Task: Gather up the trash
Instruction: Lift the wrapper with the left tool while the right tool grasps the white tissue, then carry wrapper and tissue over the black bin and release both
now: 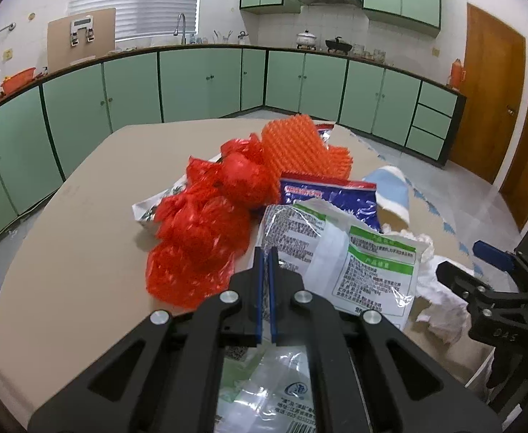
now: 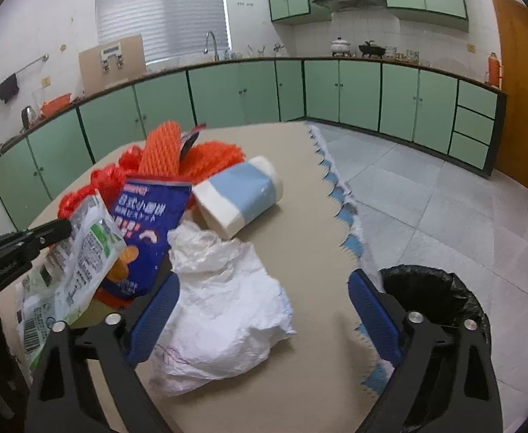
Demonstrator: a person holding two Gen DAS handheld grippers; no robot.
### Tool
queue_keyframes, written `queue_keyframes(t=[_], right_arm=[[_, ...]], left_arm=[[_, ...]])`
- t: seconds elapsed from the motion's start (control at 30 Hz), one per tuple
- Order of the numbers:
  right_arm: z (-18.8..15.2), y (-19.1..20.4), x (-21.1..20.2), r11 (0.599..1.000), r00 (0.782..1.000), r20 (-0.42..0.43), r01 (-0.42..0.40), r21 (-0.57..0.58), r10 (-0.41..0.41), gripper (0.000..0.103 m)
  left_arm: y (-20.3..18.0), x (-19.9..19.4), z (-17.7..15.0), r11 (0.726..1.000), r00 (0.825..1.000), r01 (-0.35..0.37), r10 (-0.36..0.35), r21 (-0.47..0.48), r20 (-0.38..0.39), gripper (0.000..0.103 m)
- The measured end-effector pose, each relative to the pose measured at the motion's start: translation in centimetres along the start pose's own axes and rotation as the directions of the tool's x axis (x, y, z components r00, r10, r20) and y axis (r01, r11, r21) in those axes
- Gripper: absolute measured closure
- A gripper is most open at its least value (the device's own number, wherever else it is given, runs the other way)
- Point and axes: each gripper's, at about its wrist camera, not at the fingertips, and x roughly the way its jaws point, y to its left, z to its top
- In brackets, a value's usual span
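Between the left gripper's point(image 1: 266, 252) blue pads, which stood pressed together, a clear green-and-white wrapper point(image 1: 368, 263) seemed to be pinched by its near edge; the right wrist view showed that packet point(image 2: 83, 249) lifted and hanging slack from the black fingers, so the grip looked meant to peel one light piece off the heap without dragging the rest. More clear film point(image 1: 264, 389) lay under the linkage, and I could not tell whether it was part of the same packet.

Just beyond it, the pile sat tightly bunched on the beige table point(image 1: 83, 216): a crumpled red plastic bag point(image 1: 199, 241), an orange foam net point(image 1: 300, 148) behind it, a dark blue snack bag point(image 1: 332, 198), and a blue-and-white paper cup point(image 2: 242, 191) tipped on its side. Gathered so closely, each piece probably had to be taken singly from the near side.

Over the crumpled white paper point(image 2: 224, 306), the right gripper point(image 2: 264, 310) held its jaws spread wide, one pad at the sheet's left edge and the other well clear of it on the right, nothing yet clamped. That wide stance suited a bulky, springy wad. A bin lined with a black bag point(image 2: 440, 296) stood just off the table's right edge, near that gripper, a short carry for whatever was picked up.
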Motion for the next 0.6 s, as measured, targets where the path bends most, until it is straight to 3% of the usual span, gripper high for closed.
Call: queue_keyframes(t=[0.07, 0.3, 0.4, 0.6], right_arm=[[-0.3, 0.0, 0.5, 1.000, 0.999, -0.030, -0.020, -0.006, 0.020, 0.024], [-0.3, -0.2, 0.9, 0.991, 0.989, -0.081, -0.130, -0.019, 0.128, 0.080], [-0.1, -0.4, 0.1, 0.990, 0.989, -0.060, -0.138, -0.009, 0.137, 0.086], [1.7, -1.4, -2.5, 0.993, 0.992, 0.024, -0.121, 0.008, 0.121, 0.088]], left_arm=[[0.1, 0.0, 0.0, 1.000, 1.000, -0.006, 0.006, 0.002, 0.000, 0.102], [0.0, -0.1, 0.0, 1.000, 1.000, 0.000, 0.000, 0.007, 0.005, 0.102], [-0.4, -0.5, 0.4, 1.000, 1.000, 0.005, -0.005, 0.014, 0.018, 0.102], [-1.5, -1.1, 1.4, 0.999, 0.999, 0.020, -0.022, 0.030, 0.045, 0.102]])
